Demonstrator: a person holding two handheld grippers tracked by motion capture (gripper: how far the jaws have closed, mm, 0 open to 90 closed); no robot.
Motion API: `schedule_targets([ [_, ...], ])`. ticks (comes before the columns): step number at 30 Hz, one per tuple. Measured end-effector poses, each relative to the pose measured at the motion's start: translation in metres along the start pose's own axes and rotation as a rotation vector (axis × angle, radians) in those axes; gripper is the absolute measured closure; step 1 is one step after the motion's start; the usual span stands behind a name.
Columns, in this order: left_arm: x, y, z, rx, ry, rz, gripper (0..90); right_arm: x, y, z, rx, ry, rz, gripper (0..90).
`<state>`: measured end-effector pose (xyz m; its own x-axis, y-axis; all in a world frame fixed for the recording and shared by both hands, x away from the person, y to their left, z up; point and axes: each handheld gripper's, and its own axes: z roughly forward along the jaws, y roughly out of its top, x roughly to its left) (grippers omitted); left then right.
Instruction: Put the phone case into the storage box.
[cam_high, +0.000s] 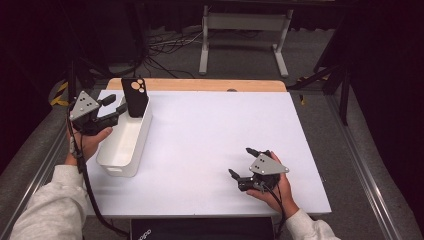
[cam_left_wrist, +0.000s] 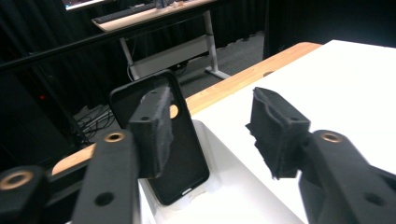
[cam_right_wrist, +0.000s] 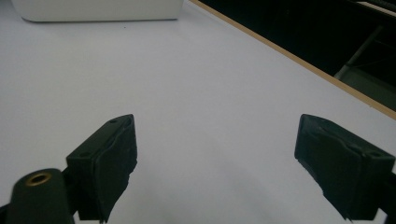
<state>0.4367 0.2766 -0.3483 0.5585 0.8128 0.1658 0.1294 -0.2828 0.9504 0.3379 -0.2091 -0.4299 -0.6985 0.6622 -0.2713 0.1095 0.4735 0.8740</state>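
A black phone case (cam_high: 135, 96) stands upright at the far end of a white bin (cam_high: 125, 145), leaning on its end wall, camera cut-outs at the top. My left gripper (cam_high: 117, 103) hovers at the bin's far left corner, just beside the case, jaws open. In the left gripper view the case (cam_left_wrist: 182, 158) stands behind the left pad (cam_left_wrist: 156, 126), no pad pressing on it; the bin's wall (cam_left_wrist: 219, 154) lies below. My right gripper (cam_high: 240, 161) rests open at the near right of the white table (cam_high: 210, 130), nothing between its jaws (cam_right_wrist: 217, 149).
The bin (cam_right_wrist: 93, 9) lies across the top left of the right gripper view. A wooden strip (cam_high: 200, 84) edges the table's far side. Beyond it stand a grey desk frame (cam_high: 245, 35) and floor cables (cam_high: 165, 45). A metal rail (cam_high: 360, 170) runs along the right.
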Motion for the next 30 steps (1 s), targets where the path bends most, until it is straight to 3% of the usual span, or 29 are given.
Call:
schedule_targets([
  [13,-0.019,0.006,-0.011,-0.028,-0.068,0.025,38.0,0.0,-0.001,0.0,0.007,0.006,0.008,13.8],
  [24,-0.036,0.008,-0.015,-0.041,-0.101,0.056,30.3,0.0,0.0,-0.001,0.007,0.005,0.004,13.8],
  [30,-0.044,0.009,-0.022,-0.077,-0.135,0.066,29.7,0.0,0.0,0.0,0.007,0.013,0.017,13.8],
])
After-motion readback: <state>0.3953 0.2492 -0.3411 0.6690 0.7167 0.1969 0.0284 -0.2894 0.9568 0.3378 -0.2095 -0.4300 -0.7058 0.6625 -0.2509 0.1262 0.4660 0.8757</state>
